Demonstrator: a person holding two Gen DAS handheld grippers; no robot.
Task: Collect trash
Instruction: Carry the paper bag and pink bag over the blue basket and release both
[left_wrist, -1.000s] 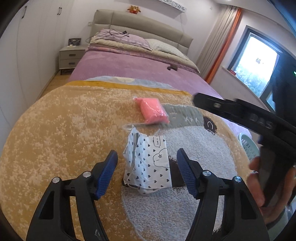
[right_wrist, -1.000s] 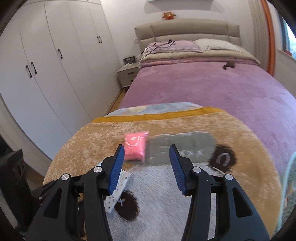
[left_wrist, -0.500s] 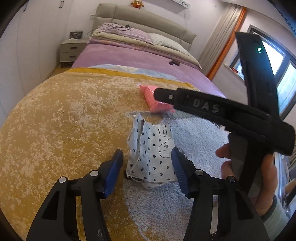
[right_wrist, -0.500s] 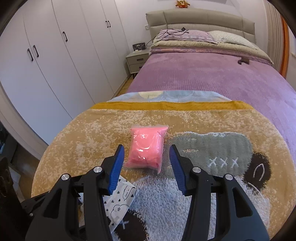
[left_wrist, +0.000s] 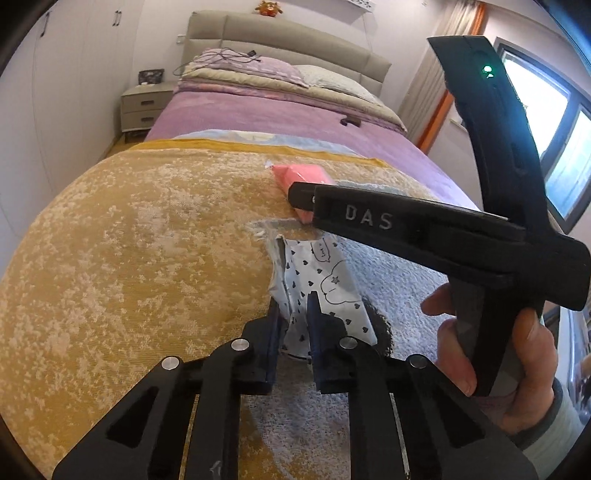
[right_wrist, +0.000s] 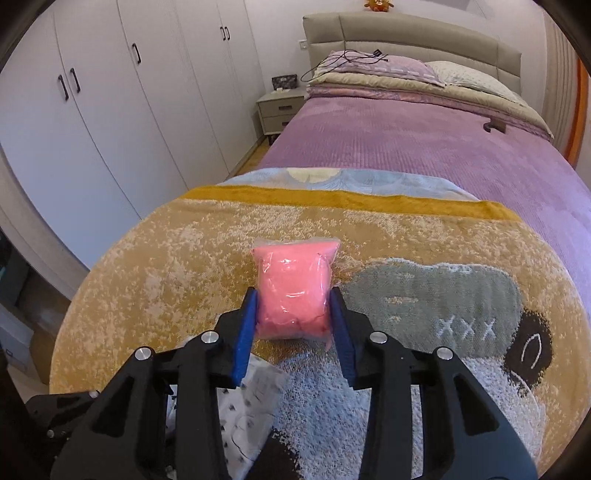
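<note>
A white wrapper (left_wrist: 328, 273) printed with black hearts lies on a yellow and grey blanket (left_wrist: 129, 258). My left gripper (left_wrist: 294, 308) is shut on its near edge. Part of the wrapper (right_wrist: 251, 398) shows under my right gripper. A pink plastic packet (right_wrist: 293, 291) lies a little farther up the blanket. My right gripper (right_wrist: 294, 314) straddles its near half. The jaws are closing, and the blue pads (right_wrist: 247, 325) touch both sides of the packet. In the left wrist view the right gripper's black body (left_wrist: 424, 229) crosses over the pink packet (left_wrist: 301, 173), held by a hand (left_wrist: 517, 387).
The blanket (right_wrist: 166, 277) covers the foot of a purple bed (right_wrist: 406, 147) with pillows and a cable at the head. A small dark object (right_wrist: 495, 125) lies on the bed's right side. White wardrobes (right_wrist: 110, 110) and a nightstand (right_wrist: 277, 110) stand on the left. There is a window (left_wrist: 561, 147) on the right.
My left jaws have closed onto the heart-print wrapper. My right gripper has come forward and down over the pink packet, and its jaws have narrowed onto it.
</note>
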